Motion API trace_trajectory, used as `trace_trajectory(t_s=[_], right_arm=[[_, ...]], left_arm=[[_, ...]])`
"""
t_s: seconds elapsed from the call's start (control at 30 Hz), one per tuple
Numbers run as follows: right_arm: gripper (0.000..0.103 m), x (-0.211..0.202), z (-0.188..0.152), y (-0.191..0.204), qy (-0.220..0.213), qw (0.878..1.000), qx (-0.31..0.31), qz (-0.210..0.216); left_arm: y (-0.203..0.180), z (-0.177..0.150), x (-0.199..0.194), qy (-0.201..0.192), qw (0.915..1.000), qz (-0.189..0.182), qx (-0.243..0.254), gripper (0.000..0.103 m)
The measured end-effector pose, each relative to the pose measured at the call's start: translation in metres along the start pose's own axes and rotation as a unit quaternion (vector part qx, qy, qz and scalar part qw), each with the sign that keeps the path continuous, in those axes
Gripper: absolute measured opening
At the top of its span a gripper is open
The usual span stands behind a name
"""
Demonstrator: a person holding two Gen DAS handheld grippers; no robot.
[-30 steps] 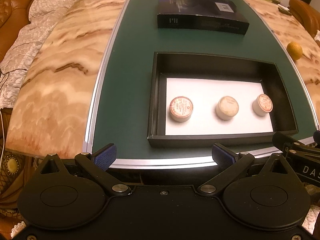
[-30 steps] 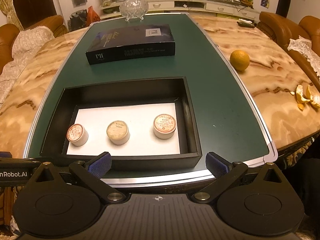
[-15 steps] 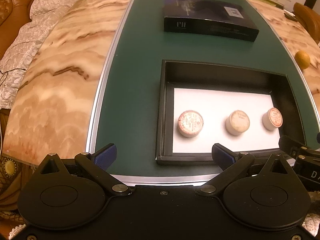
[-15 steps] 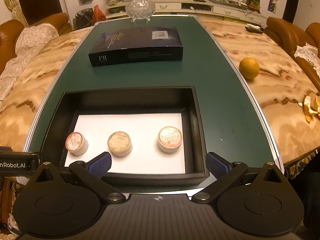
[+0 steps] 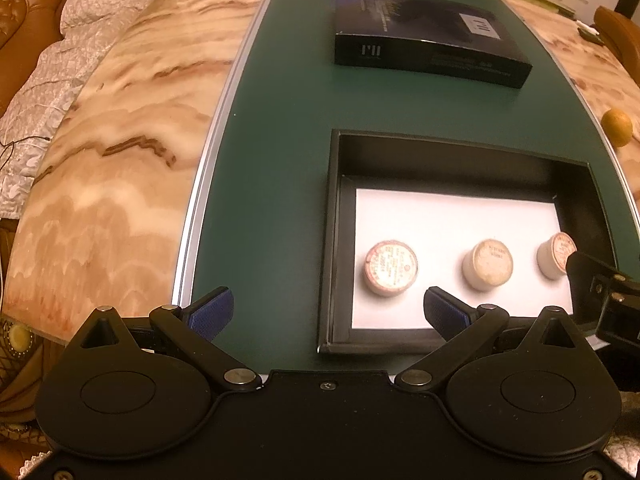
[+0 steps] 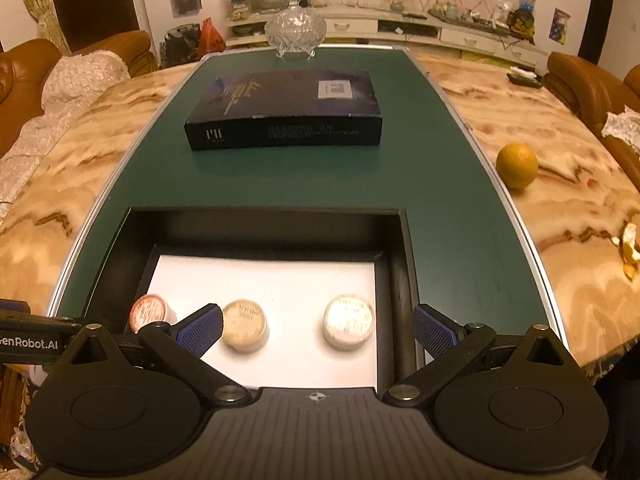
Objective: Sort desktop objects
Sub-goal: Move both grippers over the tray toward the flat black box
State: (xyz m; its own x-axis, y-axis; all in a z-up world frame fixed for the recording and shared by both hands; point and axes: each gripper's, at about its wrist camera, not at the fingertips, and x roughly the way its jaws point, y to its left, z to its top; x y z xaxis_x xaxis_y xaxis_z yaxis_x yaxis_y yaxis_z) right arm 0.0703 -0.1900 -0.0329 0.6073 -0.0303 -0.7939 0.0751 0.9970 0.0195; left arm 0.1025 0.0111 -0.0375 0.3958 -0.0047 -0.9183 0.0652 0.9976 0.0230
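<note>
Three round lidded jars point(image 6: 244, 325) sit in a row on white liner inside the black tray point(image 6: 264, 222). Both my grippers, left point(image 5: 328, 312) and right point(image 6: 316, 330), hover spread wide, holding nothing.

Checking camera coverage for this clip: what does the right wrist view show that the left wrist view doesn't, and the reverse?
Only the right wrist view shows orange peel on the marble and the cabinet along the back wall. It also shows the whole glass dish.

Only the left wrist view shows the dark streak in the marble.

Both show the open tray holding three small round jars, the black box, the orange, and the other gripper's edge. The left gripper and right gripper are open, holding nothing.
</note>
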Motion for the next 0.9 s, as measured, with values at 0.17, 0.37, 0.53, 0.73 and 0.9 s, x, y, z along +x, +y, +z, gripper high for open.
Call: trace_trajectory(t_s=[0.17, 0.37, 0.53, 0.73, 0.9], right_arm=[[0.103, 0.007, 0.009, -0.004, -0.034, 0.999, -0.012, -0.012], [0.103, 0.015, 0.031, -0.010, -0.044, 0.998, -0.053, -0.005], [0.103, 0.032, 0.061, -0.029, -0.014, 0.999, -0.042, 0.012], [0.103, 0.062, 0.103, -0.058, 0.000, 0.999, -0.021, 0.035], [0.103, 0.097, 0.138, -0.076, -0.005, 0.998, -0.014, 0.054]], left_arm=[[0.002, 0.013, 0.003, -0.010, 0.9999, 0.006, 0.000, 0.103], [0.003, 0.040, 0.010, -0.028, 0.9995, 0.013, 0.009, 0.103], [0.003, 0.075, 0.021, -0.046, 0.9988, 0.009, 0.017, 0.103], [0.005, 0.125, 0.044, -0.067, 0.9973, -0.020, 0.023, 0.103], [0.013, 0.170, 0.077, -0.059, 0.9967, -0.055, 0.009, 0.103]])
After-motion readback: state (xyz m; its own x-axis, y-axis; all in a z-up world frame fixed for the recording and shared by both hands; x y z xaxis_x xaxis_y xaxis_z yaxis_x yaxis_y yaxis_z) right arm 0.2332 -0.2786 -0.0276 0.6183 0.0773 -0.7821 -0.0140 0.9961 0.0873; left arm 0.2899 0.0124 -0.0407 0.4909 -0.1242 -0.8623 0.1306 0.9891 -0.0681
